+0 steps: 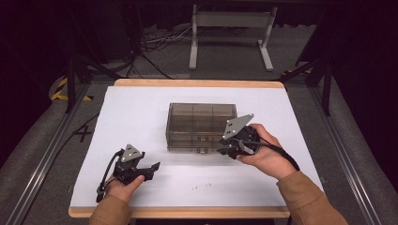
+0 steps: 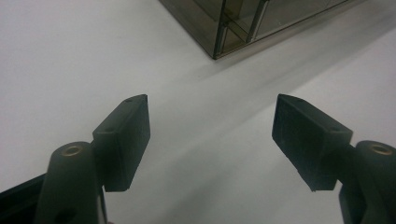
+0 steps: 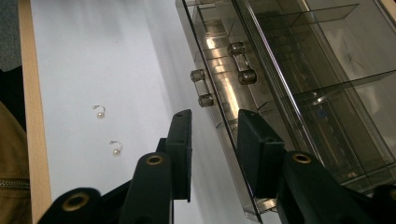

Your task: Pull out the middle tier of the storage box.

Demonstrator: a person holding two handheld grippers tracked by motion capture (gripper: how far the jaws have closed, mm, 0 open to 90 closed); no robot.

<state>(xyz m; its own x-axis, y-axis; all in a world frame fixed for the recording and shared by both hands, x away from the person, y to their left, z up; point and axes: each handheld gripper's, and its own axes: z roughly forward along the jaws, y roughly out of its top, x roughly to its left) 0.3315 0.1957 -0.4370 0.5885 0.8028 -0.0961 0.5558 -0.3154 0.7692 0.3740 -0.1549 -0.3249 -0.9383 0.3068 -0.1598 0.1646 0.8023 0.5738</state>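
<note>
left claw [image 2: 212,133] spread wide, empty | right claw [image 3: 215,149] narrowly parted at organizer box [image 1: 201,125] front

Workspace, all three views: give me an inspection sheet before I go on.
Surface: white sheet on a wood-edged table.
Job's things: smoky clear drawer box mid-table; two knobbed drawer handles on its front; two small pearl earrings on the sheet near the front edge.
Clutter: nothing seen.
Grippers: left claw open wide over bare sheet; right claw at the box's front, jaws parted, astride a drawer edge, grip unclear.
Cables: one trails from each claw; more on the floor.
Surroundings: dark room, white desk frame behind.
</note>
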